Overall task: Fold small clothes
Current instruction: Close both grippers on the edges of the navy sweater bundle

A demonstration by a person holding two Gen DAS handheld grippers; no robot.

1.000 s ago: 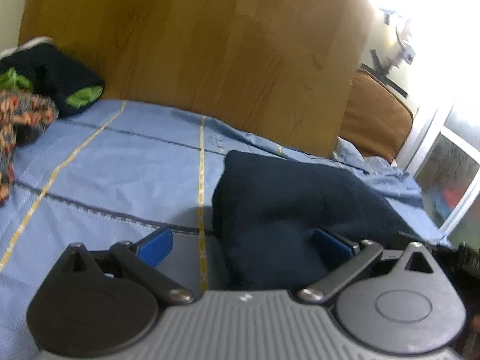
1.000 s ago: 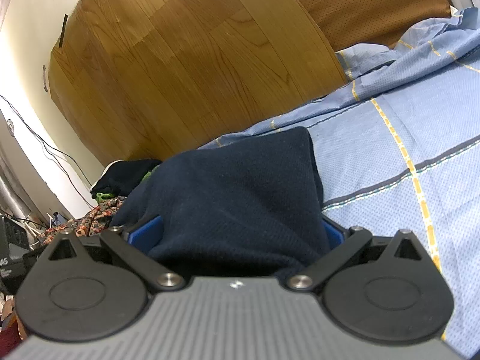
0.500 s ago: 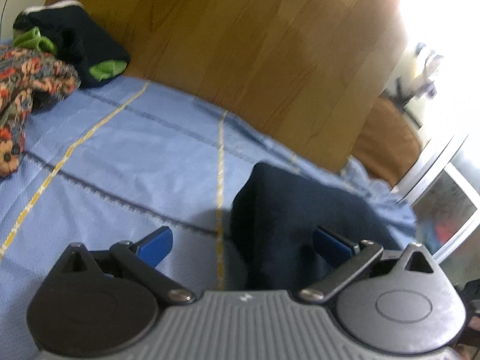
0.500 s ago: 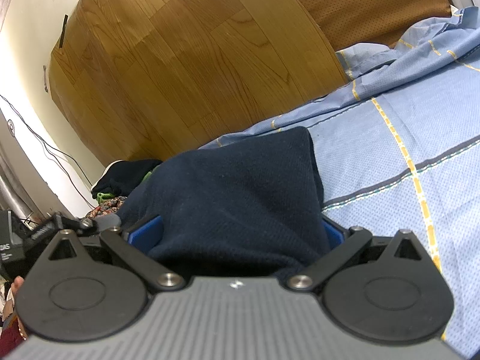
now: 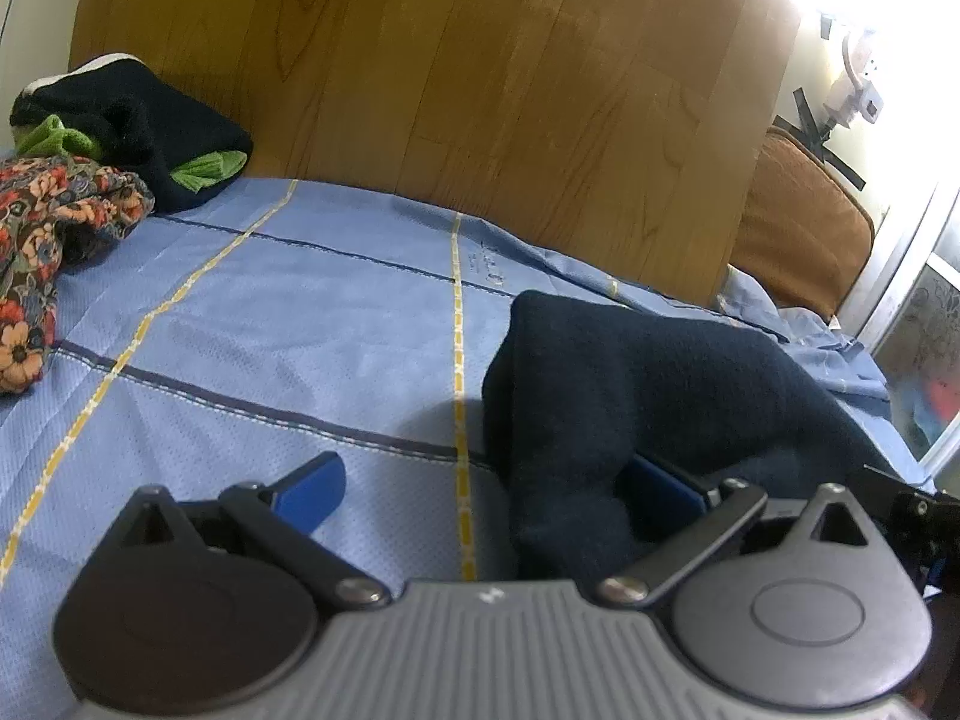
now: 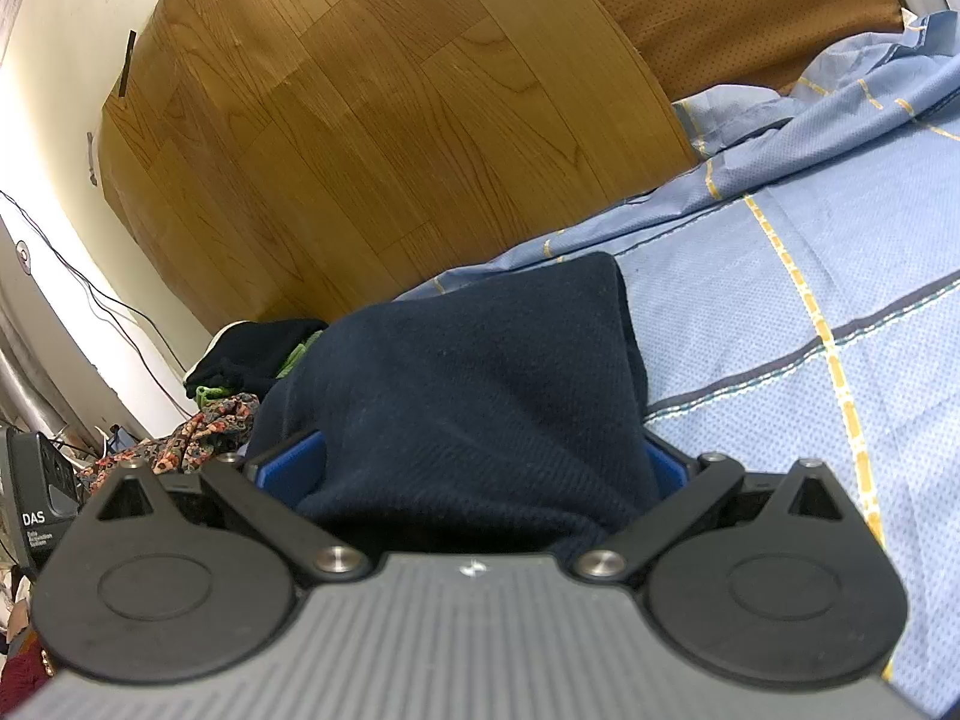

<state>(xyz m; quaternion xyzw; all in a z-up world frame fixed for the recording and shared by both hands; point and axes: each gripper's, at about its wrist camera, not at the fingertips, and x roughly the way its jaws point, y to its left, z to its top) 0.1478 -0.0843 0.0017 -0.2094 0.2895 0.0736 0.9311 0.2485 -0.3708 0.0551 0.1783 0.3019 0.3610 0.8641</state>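
A dark navy garment (image 5: 636, 384) lies bunched on the blue bed sheet (image 5: 288, 324). My left gripper (image 5: 486, 492) is open; its left blue fingertip (image 5: 312, 486) is over bare sheet and its right one is partly covered by the garment's edge. In the right wrist view the same garment (image 6: 480, 384) fills the space between the fingers of my right gripper (image 6: 474, 468), which stands wide open with cloth draped over both blue pads.
A floral cloth (image 5: 54, 228) and a dark pile with green trim (image 5: 132, 120) lie at the far left by the wooden headboard (image 5: 456, 72). A brown pillow (image 5: 798, 228) is at the far right. A black box (image 6: 36, 498) stands off the bed.
The left gripper's view swung left and then settled back, closer to the garment's left edge. The right gripper and the garment stayed still.
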